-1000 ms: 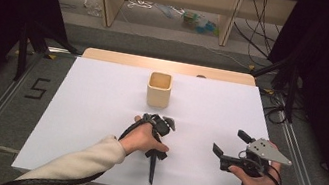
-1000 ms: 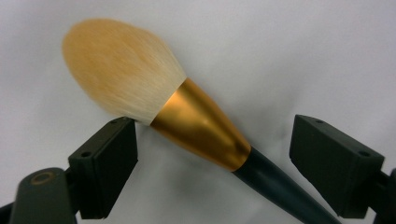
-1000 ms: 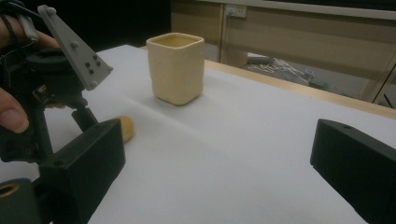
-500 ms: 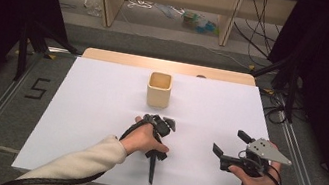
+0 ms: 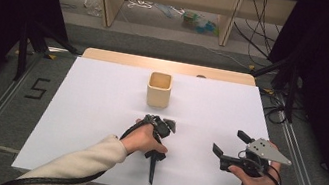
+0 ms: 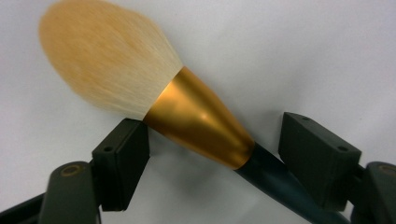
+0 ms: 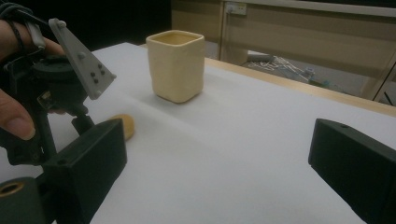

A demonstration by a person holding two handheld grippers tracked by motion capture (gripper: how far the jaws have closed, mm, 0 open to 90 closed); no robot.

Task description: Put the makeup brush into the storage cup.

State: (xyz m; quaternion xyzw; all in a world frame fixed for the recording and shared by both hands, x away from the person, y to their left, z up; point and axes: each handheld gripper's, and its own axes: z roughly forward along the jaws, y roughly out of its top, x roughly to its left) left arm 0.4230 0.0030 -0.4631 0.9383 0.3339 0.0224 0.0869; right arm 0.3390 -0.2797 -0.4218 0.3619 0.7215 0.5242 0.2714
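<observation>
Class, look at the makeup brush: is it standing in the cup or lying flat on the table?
Lying flat. The brush rests on the white table, between the left gripper pads, outside the cup.

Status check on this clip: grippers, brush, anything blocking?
Left gripper closing around brush, jaws astride its gold ferrule, not yet clamped. Right gripper open, empty. Cup stands apart; nothing blocking.

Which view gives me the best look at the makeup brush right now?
The left gripper view: the brush lies on the white table between the left gripper's open jaws, which have just been closing, bristles and gold ferrule plain. The high view shows its dark handle; the right gripper view, its bristle tip.
</observation>
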